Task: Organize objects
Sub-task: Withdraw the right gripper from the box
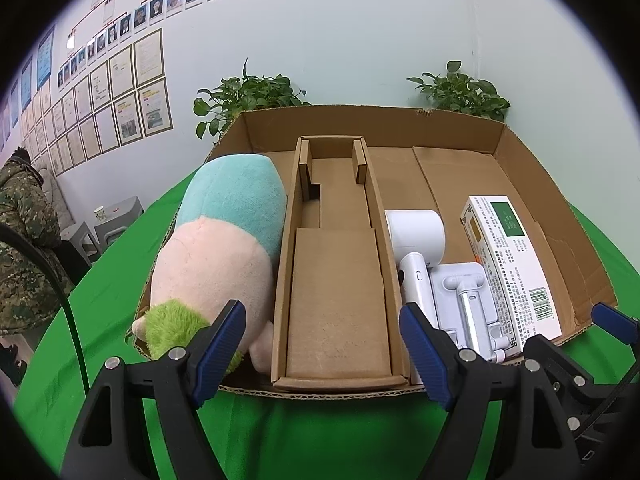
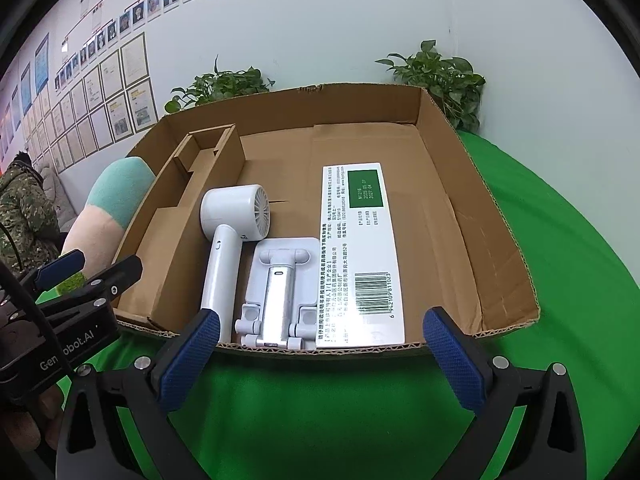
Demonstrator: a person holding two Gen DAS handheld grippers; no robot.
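Note:
A shallow cardboard box (image 1: 360, 120) (image 2: 300, 108) lies on the green cloth. On its left side lies a pink, teal and green plush toy (image 1: 224, 240) (image 2: 108, 208), beside a cardboard insert (image 1: 336, 280) (image 2: 176, 240). To the right lie a white handheld fan (image 1: 416, 236) (image 2: 228, 232), a white folding stand (image 1: 464, 300) (image 2: 280, 284) and a white-and-green medicine carton (image 1: 508, 264) (image 2: 360, 248). My left gripper (image 1: 324, 354) (image 2: 96, 270) stands open at the box's near edge, before the insert. My right gripper (image 2: 324, 356) (image 1: 576, 332) is open before the stand and carton. Neither holds anything.
Two potted plants (image 1: 248, 96) (image 1: 460, 88) stand behind the box against the wall. A person in a camouflage jacket (image 1: 20, 240) sits at far left near grey stools (image 1: 116, 220). Green cloth (image 2: 560, 240) spreads right of the box. A hand (image 2: 24, 420) shows at lower left.

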